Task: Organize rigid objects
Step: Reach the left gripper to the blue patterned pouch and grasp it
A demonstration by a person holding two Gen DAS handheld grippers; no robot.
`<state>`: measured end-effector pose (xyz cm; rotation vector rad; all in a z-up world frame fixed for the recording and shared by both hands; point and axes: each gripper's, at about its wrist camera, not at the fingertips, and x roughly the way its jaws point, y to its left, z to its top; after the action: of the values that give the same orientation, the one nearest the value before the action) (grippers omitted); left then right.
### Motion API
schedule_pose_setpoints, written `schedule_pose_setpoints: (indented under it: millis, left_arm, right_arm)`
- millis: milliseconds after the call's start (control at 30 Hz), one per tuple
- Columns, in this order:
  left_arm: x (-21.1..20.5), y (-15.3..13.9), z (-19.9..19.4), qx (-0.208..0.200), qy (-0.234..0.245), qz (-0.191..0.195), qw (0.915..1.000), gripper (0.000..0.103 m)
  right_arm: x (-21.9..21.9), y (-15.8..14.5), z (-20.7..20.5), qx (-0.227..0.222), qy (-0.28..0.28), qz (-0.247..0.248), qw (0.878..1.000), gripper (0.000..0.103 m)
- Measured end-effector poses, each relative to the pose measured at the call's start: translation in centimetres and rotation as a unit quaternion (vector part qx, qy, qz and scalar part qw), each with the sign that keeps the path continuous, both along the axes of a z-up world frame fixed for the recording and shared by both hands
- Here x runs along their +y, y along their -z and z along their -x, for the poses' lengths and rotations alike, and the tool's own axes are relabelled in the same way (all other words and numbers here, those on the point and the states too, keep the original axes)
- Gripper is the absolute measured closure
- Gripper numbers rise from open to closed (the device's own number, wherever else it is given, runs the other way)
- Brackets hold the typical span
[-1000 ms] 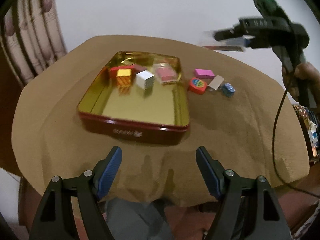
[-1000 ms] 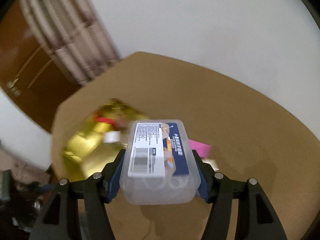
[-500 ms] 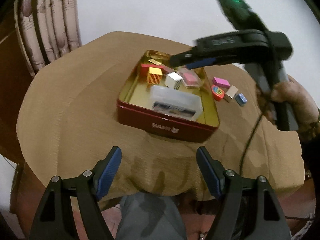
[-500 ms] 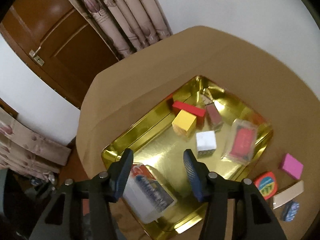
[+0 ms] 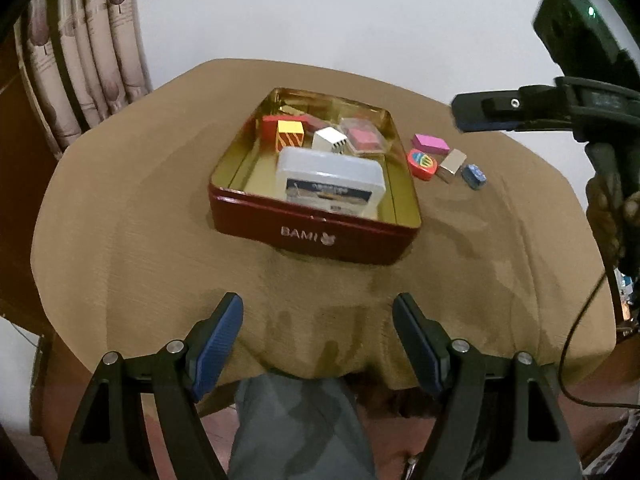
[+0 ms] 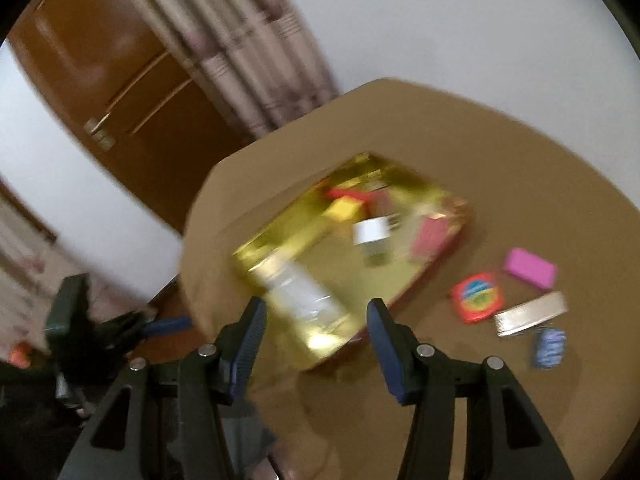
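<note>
We see a desk [image 5: 120,208] draped in a tan cloth, set against a plain white wall [image 5: 320,12]; pleated patterned curtains [image 5: 84,60] hang beyond its far left corner, and a brown wooden door [image 6: 120,92] stands past them in the blurred right wrist view. The left gripper [image 5: 318,322] hovers at the near edge of the desk, its jaws spread wide and holding nothing. Straight ahead of these jaws sits a red tin [image 5: 312,232] with a gold interior. Inside it, nearest the jaws, lies a clear plastic case [image 5: 330,180]; behind that we find a yellow striped cube [image 5: 291,141], a white cube [image 5: 329,140], a red block [image 5: 270,128] and a clear box with a pink insert [image 5: 362,140]. Ahead and to the right of the jaws, just beside the tin on the cloth, lie a pink eraser [image 5: 431,143], a red round-patterned item [image 5: 422,163], a silver bar [image 5: 452,165] and a small blue piece [image 5: 473,176]. The right gripper [image 6: 316,324] is raised above the tin's near corner, its jaws likewise apart and empty.
</note>
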<state>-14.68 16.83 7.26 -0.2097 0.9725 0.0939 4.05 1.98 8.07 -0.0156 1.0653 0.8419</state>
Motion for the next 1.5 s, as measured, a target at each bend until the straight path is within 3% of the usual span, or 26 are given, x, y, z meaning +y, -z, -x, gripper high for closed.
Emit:
schedule_pose_setpoints:
  millis: [167,400,533,633,733,867,900,967,1067,1100,1167,1233,1300,1500]
  left_arm:
    - [-0.1,-0.4,0.7,-0.012,-0.001,-0.013,0.9998,0.03]
    - [0.8,-0.3,1.2,-0.009,-0.004,-0.019,0.9998,0.03]
    - [1.6,0.1,1.1,0.0,-0.011,0.0,0.9999,0.03]
    - [1.7,0.2,1.1,0.002,-0.012,0.0,0.9999,0.03]
    - [1.2,0.3,0.9,0.003,-0.01,-0.011,0.9999,0.03]
    - [-0.2,-0.2,0.4,-0.005,0.01,-0.033,0.9994,0.03]
    - [-0.8,-0.4,0.1,-0.01,0.018,-0.037,0.9991,0.03]
    - [-2.0,-0.8,-0.7,-0.018,0.036,-0.041,0.9984,0.03]
    - [-4.5,-1.8,-2.1,-0.041,0.072,-0.034,0.996,0.03]
    - [-5.7,-2.2,-2.8,-0.052,0.088,-0.034,0.9942,0.03]
    - [-8.2,-2.5,-4.2,-0.062,0.117,-0.038,0.9905,0.03]
    - [-10.3,-2.5,-5.7,-0.068,0.139,-0.034,0.9874,0.03]
    - [-12.8,-2.2,-8.1,-0.058,0.158,-0.008,0.9857,0.03]
    - [-17.7,0.2,-15.2,-0.02,0.156,0.034,0.987,0.03]
  right_arm:
    - [5.5,2.9,1.1,0.038,-0.053,0.032,0.997,0.049]
    - [7.9,6.3,-0.6,0.097,-0.044,0.015,0.994,0.049]
    - [8.2,7.7,-2.8,0.1,-0.015,0.02,0.995,0.049]
    - [8.5,7.6,-4.2,0.075,-0.002,0.026,0.997,0.049]
    - [7.6,6.8,-5.2,0.069,0.012,-0.016,0.997,0.049]
    - [3.2,4.6,-4.6,0.0,0.071,-0.029,0.997,0.049]
    - [1.3,3.9,-4.0,-0.034,0.1,-0.01,0.994,0.049]
    - [-2.2,3.1,-2.4,-0.104,0.154,0.053,0.981,0.049]
    - [-8.5,3.4,0.2,-0.181,0.24,0.153,0.941,0.049]
    - [-11.2,4.1,1.3,-0.203,0.273,0.205,0.918,0.049]
    - [-15.7,5.5,2.3,-0.205,0.312,0.249,0.894,0.049]
    - [-18.8,6.8,3.4,-0.208,0.333,0.276,0.877,0.049]
    - [-21.9,8.6,4.7,-0.207,0.363,0.311,0.854,0.049]
    - [-27.0,11.4,6.5,-0.199,0.415,0.311,0.831,0.049]
